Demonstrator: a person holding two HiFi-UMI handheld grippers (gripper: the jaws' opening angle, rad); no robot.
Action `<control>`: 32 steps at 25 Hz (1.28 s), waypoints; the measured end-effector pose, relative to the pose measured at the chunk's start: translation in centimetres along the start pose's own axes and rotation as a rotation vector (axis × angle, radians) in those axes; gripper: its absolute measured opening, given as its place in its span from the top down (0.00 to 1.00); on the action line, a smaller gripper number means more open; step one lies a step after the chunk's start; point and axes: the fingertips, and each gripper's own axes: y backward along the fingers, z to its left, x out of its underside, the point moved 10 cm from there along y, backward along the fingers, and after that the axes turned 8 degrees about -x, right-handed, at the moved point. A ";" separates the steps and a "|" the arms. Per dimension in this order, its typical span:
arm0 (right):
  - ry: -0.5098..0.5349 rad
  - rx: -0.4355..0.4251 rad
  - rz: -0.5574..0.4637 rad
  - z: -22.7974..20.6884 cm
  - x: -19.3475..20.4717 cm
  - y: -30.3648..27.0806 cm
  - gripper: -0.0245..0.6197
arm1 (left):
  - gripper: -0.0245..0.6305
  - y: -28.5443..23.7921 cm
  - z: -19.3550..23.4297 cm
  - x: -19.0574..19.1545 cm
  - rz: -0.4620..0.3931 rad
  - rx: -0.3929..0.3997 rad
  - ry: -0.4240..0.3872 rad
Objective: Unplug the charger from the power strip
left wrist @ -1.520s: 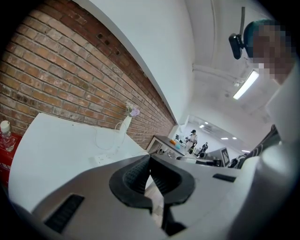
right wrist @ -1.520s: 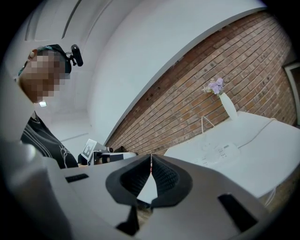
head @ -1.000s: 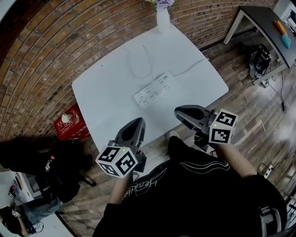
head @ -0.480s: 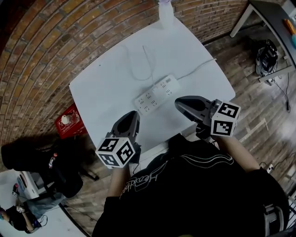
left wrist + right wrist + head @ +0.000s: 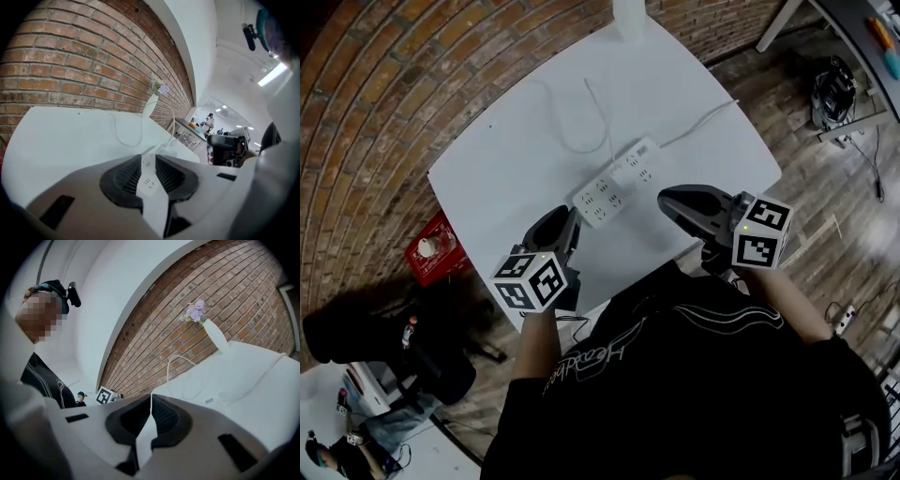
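Head view. Power strip (image 5: 617, 180) lies mid-desk (image 5: 516, 159), its long axis running 8 to 2 o'clock.

Charger (image 5: 630, 167): a low white block on the strip's 2 o'clock half. Its outline is hard to separate from the strip. A thin cable (image 5: 581, 131) loops away from it toward 11 o'clock.

Left gripper (image 5: 565, 225) is at the strip's 7 o'clock. Its fingers are opening with nothing between them, and the strip shows ahead through the gap.

Right gripper (image 5: 675, 200) is at 4 o'clock, fingers together and empty.

Handling (judgement):
- The charger is probably light, rigid, smooth plastic, held only by prong friction.
- The strip is also light and likely to lift or skid on the slick desk, so pin one end of it.
- Grip the charger body on two opposite flat sides and pull straight out of the socket.
- Avoid the cable: it is soft and gives poor purchase.
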 end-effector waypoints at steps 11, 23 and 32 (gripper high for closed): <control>-0.041 0.126 -0.038 0.3 2.5 -1.3 0.96 | 0.64 -6.0 3.6 1.9 0.194 0.135 -0.056; -0.024 0.218 -0.056 -0.2 4.4 -2.4 0.96 | 0.64 -8.0 4.8 2.5 0.225 0.162 -0.080; 0.103 0.312 -0.022 -1.1 5.6 -3.3 0.95 | 0.66 -8.0 4.9 2.6 0.223 0.153 -0.107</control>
